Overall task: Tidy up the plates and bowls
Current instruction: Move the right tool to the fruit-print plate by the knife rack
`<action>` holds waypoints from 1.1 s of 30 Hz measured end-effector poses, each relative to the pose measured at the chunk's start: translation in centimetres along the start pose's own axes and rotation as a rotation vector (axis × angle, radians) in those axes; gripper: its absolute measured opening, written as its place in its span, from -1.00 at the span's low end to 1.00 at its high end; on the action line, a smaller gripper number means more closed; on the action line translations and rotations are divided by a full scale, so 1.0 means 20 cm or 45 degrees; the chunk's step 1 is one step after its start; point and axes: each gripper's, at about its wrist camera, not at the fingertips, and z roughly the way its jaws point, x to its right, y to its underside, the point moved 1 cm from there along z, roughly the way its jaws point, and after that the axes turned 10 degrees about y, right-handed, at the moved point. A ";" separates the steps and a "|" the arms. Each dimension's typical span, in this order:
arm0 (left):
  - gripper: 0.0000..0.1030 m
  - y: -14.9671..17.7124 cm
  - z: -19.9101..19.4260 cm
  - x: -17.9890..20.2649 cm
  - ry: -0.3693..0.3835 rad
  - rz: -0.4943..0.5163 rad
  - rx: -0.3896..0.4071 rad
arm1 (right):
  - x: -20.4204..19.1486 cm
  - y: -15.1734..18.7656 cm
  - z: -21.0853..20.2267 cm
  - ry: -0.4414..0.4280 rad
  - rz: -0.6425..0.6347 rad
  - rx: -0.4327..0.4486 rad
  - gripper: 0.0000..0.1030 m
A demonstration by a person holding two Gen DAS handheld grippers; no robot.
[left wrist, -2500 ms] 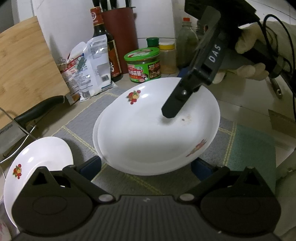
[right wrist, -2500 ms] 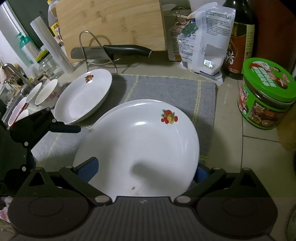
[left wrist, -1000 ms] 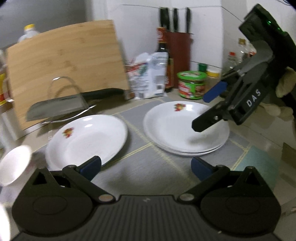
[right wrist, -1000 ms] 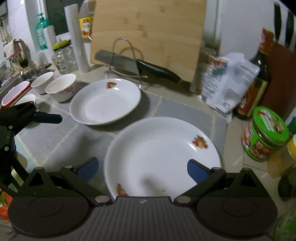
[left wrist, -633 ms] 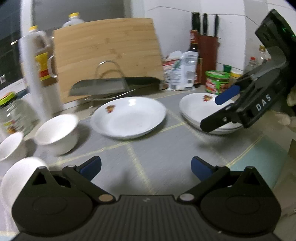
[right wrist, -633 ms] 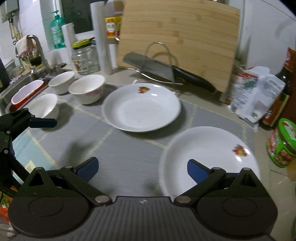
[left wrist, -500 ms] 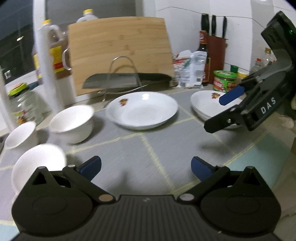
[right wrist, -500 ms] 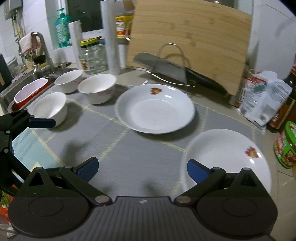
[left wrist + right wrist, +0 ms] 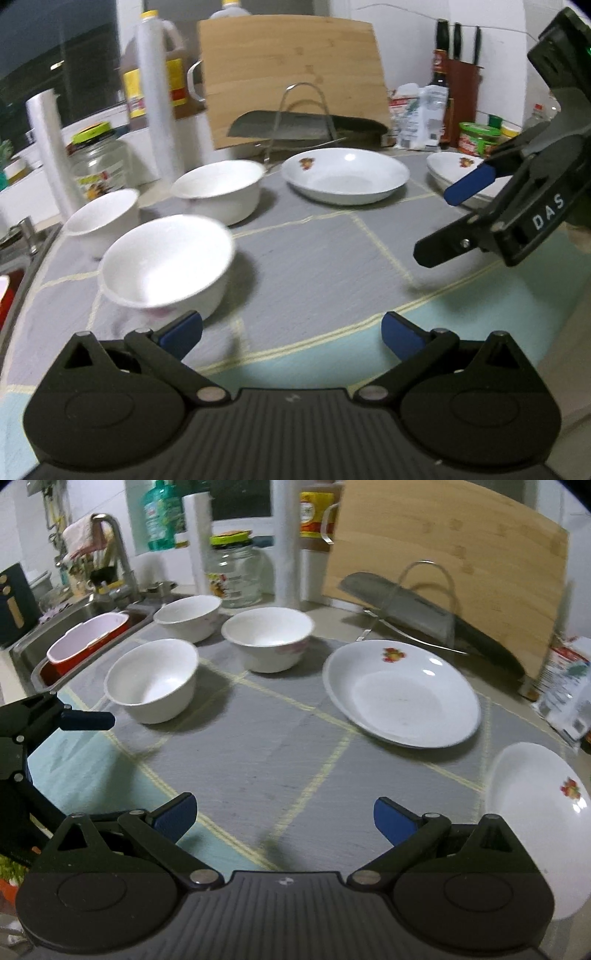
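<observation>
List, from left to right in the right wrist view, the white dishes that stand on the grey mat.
Nearest bowl → back bowl → bowl with pink pattern → single plate → plate stack at the right edge.
</observation>
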 end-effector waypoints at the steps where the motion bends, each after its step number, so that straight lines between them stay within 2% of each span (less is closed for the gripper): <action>1: 0.99 0.01 -0.01 -0.02 -0.010 -0.013 0.000 | -0.03 -0.01 0.01 -0.010 -0.011 0.000 1.00; 11: 0.99 0.10 -0.06 -0.16 -0.099 -0.097 -0.010 | -0.21 -0.09 0.11 -0.085 -0.096 -0.010 1.00; 14: 0.99 0.11 -0.07 -0.16 -0.089 -0.094 -0.012 | -0.23 -0.10 0.14 -0.086 -0.099 -0.008 1.00; 17: 0.99 0.09 -0.05 -0.14 -0.035 -0.075 -0.017 | -0.21 -0.11 0.16 -0.079 -0.088 -0.012 1.00; 24: 0.99 -0.03 0.07 -0.02 0.079 -0.017 -0.007 | -0.02 -0.13 0.16 -0.013 -0.052 -0.019 1.00; 27: 0.99 -0.09 0.16 0.04 0.083 0.011 0.004 | 0.10 -0.13 0.18 0.013 -0.037 -0.013 1.00; 31: 0.99 -0.18 0.28 0.10 0.087 -0.019 0.009 | 0.26 -0.15 0.22 0.031 -0.022 -0.014 1.00; 33: 0.99 -0.22 0.34 0.14 0.060 -0.010 0.008 | 0.35 -0.16 0.24 0.041 -0.012 -0.016 1.00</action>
